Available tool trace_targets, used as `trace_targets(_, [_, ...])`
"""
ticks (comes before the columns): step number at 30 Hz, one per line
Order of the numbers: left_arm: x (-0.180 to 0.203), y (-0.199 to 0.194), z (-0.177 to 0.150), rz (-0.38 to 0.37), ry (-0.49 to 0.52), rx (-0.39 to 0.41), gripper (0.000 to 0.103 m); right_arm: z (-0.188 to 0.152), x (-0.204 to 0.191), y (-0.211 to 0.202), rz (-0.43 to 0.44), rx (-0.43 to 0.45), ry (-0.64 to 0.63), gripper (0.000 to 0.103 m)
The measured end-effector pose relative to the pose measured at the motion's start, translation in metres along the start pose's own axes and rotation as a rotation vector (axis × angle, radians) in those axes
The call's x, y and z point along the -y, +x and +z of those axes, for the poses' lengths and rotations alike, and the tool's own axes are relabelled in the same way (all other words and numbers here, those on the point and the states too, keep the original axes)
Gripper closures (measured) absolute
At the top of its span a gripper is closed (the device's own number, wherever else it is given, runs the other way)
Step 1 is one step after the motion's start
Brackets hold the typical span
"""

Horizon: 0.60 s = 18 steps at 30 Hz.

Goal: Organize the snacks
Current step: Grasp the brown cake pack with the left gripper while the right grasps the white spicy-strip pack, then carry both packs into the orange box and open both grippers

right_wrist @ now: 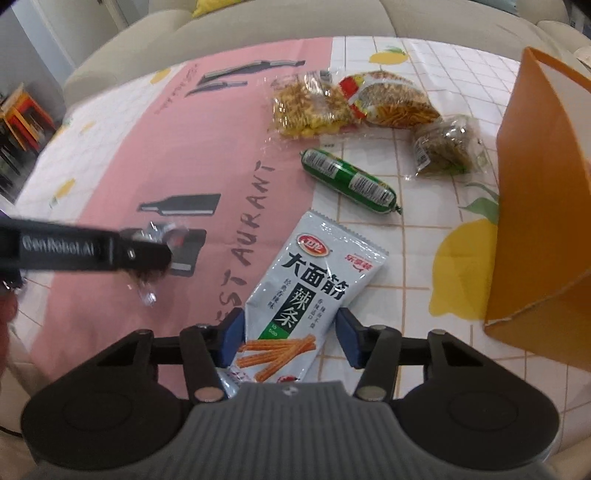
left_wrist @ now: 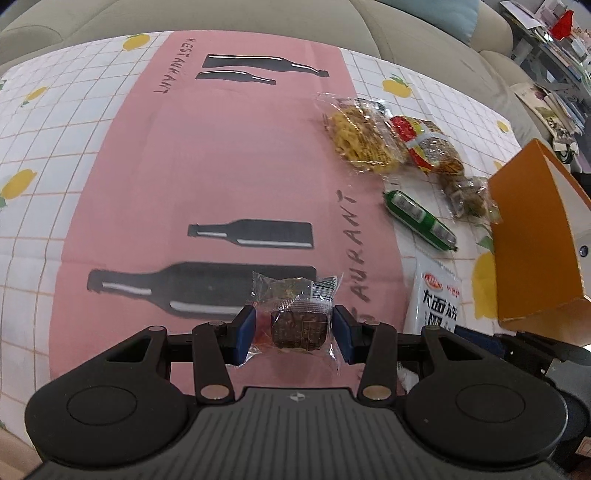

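My left gripper (left_wrist: 294, 328) has its jaws around a small clear-wrapped brown snack (left_wrist: 297, 325); the left pad touches the wrapper, the right pad stands just off it, so the grip is unclear. In the right wrist view this gripper (right_wrist: 147, 254) comes in from the left, blurred. My right gripper (right_wrist: 291, 338) is open, its blue pads either side of a white spicy-strip packet (right_wrist: 314, 280) lying on the table. A green sausage (right_wrist: 349, 181), a yellow noodle bag (right_wrist: 310, 110), a red-and-yellow snack bag (right_wrist: 388, 99) and a brownish bag (right_wrist: 447, 146) lie beyond.
An orange box (right_wrist: 543, 192) stands at the right, its open side facing the snacks. The table has a pink bottle-print mat (left_wrist: 207, 166) over a white lemon-pattern cloth (right_wrist: 424, 229). A beige sofa (left_wrist: 258, 18) runs behind the table.
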<state>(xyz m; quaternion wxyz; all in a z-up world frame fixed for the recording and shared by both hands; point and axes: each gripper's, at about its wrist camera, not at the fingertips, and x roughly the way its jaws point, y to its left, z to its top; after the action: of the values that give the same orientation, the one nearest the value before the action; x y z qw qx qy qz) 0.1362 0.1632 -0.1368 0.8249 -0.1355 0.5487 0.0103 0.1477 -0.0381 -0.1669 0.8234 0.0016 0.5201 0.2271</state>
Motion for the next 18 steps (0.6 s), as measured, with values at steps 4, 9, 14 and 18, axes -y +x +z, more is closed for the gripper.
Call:
trace_targets(4, [0.006,-0.011,-0.006,-0.004,-0.003,0.012,0.052,0.001,-0.003,-0.018,0.031,0.041,-0.010,0.051])
trace_targets(9, [0.016,-0.031,-0.012,-0.017,-0.005,0.042,0.052,0.004,-0.006,-0.050,0.054,0.106,-0.040,0.052])
trace_targets(14, [0.037,-0.059,-0.011,-0.051,0.017,0.094,0.052,0.004,0.000,-0.093,0.068,0.188,-0.067,0.052])
trace_targets(18, [0.063,-0.083,-0.007,-0.095,0.057,0.141,0.052,0.004,0.015,-0.128,0.062,0.245,-0.075,0.052])
